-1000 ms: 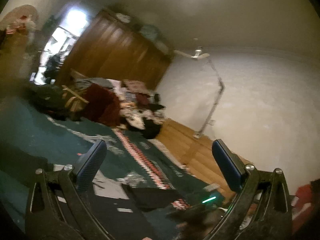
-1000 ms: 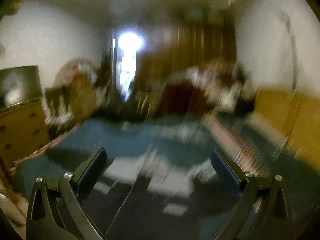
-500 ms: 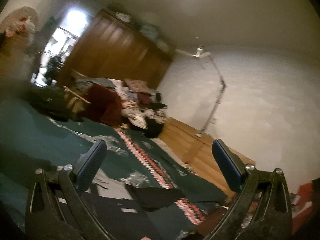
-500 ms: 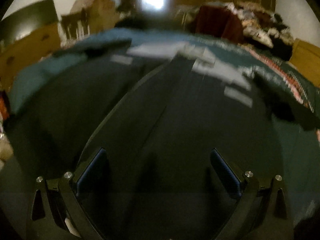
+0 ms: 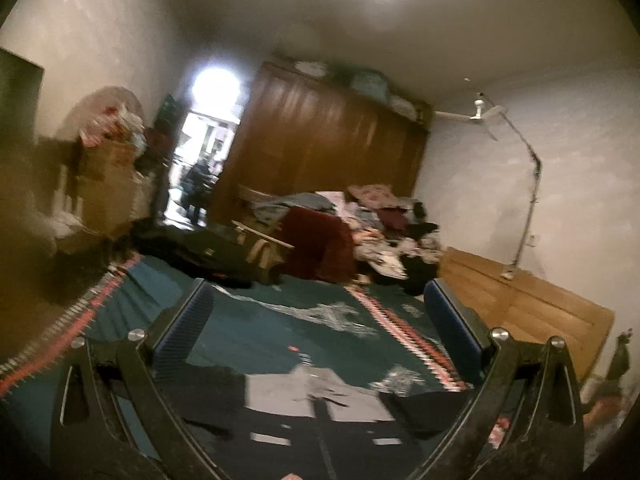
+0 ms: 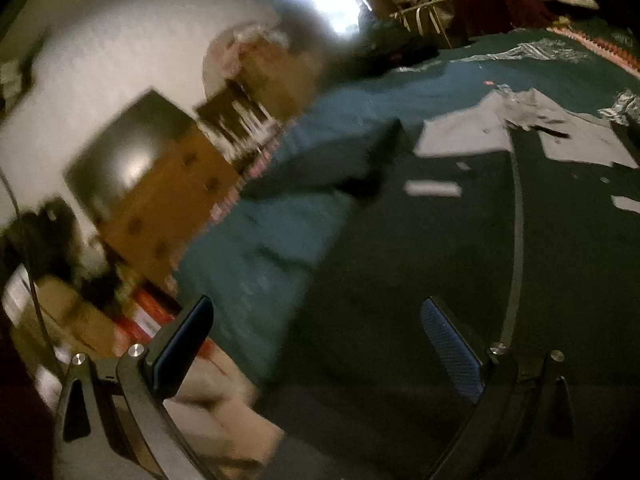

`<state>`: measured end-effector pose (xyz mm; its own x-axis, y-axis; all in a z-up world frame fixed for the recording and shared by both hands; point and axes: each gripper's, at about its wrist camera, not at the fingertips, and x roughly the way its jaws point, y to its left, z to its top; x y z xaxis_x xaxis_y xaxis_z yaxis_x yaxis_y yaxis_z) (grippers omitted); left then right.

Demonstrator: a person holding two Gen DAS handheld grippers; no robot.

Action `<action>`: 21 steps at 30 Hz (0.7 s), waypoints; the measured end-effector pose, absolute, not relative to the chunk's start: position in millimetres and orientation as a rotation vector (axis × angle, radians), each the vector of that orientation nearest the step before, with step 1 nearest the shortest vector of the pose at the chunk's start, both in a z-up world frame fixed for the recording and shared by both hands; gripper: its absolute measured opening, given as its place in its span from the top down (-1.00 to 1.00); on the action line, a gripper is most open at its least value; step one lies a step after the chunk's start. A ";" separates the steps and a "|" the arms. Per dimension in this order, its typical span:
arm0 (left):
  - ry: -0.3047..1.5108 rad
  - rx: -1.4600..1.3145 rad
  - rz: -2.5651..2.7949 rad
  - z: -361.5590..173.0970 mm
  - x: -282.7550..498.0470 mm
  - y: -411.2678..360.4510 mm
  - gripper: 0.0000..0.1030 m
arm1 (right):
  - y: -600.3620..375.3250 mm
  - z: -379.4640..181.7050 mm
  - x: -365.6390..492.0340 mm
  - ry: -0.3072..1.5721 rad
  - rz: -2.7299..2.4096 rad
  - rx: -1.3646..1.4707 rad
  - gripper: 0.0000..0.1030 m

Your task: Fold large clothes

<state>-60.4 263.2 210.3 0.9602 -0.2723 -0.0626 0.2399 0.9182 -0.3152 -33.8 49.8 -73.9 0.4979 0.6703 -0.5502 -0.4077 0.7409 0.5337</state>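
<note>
A large dark garment with grey-white panels and a front zip [image 5: 320, 424] lies spread on a teal bedspread [image 5: 264, 332]. My left gripper [image 5: 316, 312] is open, held above the bed and looking across the room, with nothing between its fingers. In the right wrist view the same dark garment [image 6: 460, 280] fills the lower right, its pale panels [image 6: 500, 128] farther off. My right gripper [image 6: 316, 320] is open, low over the garment's near left part, empty. The view is blurred.
A heap of clothes [image 5: 360, 232] and a chair [image 5: 260, 244] sit at the bed's far end before a brown wardrobe [image 5: 328, 148]. A wooden headboard [image 5: 520, 304] is at right. A dresser [image 6: 160, 208] with a dark screen [image 6: 120, 148] stands left of the bed.
The left gripper has swung to level its view across the room. The right gripper dropped from room height to just over the garment, then swung left toward the bed's edge. Both stay open.
</note>
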 end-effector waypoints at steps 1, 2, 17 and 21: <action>0.103 -0.294 -0.243 211.7 -61.6 268.0 -1.00 | 57.6 -59.8 -28.8 0.790 0.666 0.340 -1.00; 0.103 -0.276 -0.225 211.6 -62.9 271.0 -1.00 | 67.9 -45.5 -34.5 0.712 0.625 0.257 -1.00; 0.417 -0.577 0.000 43.7 20.0 383.4 -1.00 | 35.1 -52.1 -9.2 0.631 0.361 -0.189 -1.00; 0.454 -0.725 0.045 13.3 34.2 425.0 -0.99 | 5.8 -62.6 6.4 0.696 0.304 -0.166 -1.00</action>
